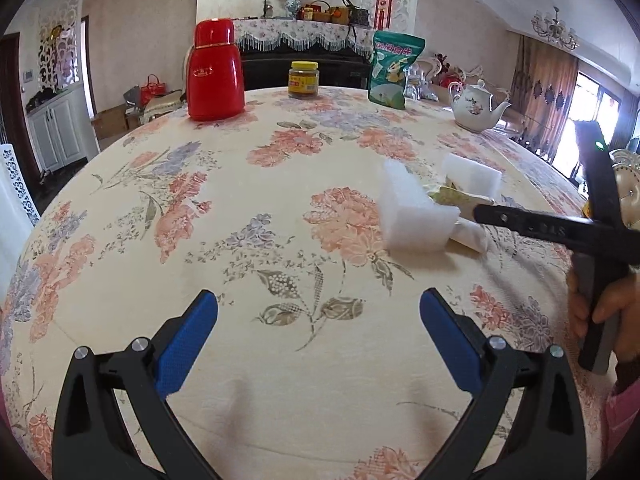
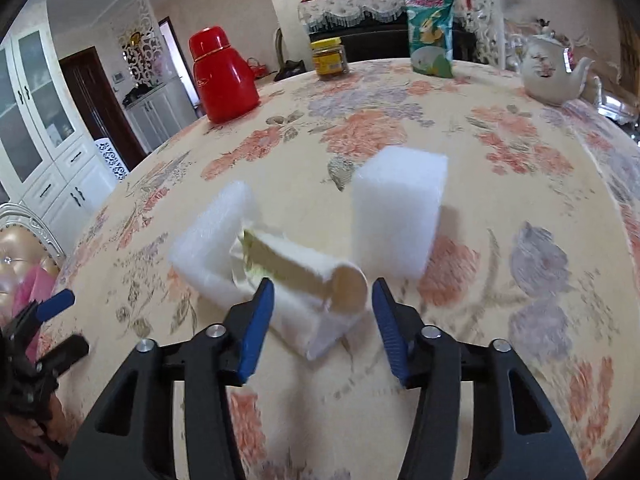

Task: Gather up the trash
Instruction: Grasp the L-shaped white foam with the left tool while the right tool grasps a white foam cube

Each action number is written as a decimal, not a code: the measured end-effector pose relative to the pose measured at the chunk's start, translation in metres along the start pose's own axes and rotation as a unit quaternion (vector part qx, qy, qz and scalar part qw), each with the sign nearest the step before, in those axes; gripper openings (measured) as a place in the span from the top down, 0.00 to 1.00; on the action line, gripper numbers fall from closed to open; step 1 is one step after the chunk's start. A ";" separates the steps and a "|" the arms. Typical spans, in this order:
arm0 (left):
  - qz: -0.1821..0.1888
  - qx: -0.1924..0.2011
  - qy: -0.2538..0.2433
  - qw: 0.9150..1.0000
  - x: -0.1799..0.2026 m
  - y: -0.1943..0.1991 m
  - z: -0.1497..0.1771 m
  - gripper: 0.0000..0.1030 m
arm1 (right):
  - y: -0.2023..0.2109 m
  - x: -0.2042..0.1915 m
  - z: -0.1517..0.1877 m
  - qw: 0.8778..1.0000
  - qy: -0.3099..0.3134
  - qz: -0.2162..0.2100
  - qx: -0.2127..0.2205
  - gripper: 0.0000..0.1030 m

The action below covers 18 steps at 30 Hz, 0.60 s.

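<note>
The left gripper [image 1: 319,322] is held tilted downward, its blue pads [image 1: 182,350] spread wide with nothing between them. The right gripper [image 2: 323,312] is angled downward too, jaws partly apart, pads [image 2: 256,328] touching nothing. The right hand [image 1: 608,312] is wrapped round its handle.

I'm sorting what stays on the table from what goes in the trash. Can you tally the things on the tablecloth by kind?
Foam pieces: 2, an L-shaped piece and a block
Crumpled paper wrapper: 1
Red flask: 1
Yellow-lidded jar: 1
Green snack bag: 1
White teapot: 1
Total: 7
</note>
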<state>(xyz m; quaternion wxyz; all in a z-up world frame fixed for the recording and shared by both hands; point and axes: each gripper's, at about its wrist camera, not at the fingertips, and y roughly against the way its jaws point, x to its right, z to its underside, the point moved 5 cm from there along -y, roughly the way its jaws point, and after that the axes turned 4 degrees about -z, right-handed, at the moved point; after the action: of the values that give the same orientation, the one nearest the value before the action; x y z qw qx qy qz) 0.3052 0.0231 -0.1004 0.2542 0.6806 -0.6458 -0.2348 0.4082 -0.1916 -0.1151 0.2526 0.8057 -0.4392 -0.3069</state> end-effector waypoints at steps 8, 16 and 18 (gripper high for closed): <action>-0.011 -0.007 0.003 1.000 -0.005 -0.009 0.001 0.05 | -0.021 0.000 -0.007 1.000 0.007 -0.028 -0.009 0.84; 0.006 -0.016 0.000 1.000 0.011 -0.024 -0.006 0.05 | 0.020 -0.001 0.023 1.000 0.024 0.019 0.003 0.92; 0.011 -0.016 0.001 1.000 0.018 -0.029 -0.010 0.05 | 0.030 0.003 0.031 0.999 0.023 0.036 0.001 0.92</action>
<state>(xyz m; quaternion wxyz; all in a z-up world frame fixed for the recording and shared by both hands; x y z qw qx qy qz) 0.3347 0.0066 -0.1113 0.2684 0.6696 -0.6489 -0.2420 0.3708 -0.2132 -0.1165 0.2724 0.7966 -0.4623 -0.2785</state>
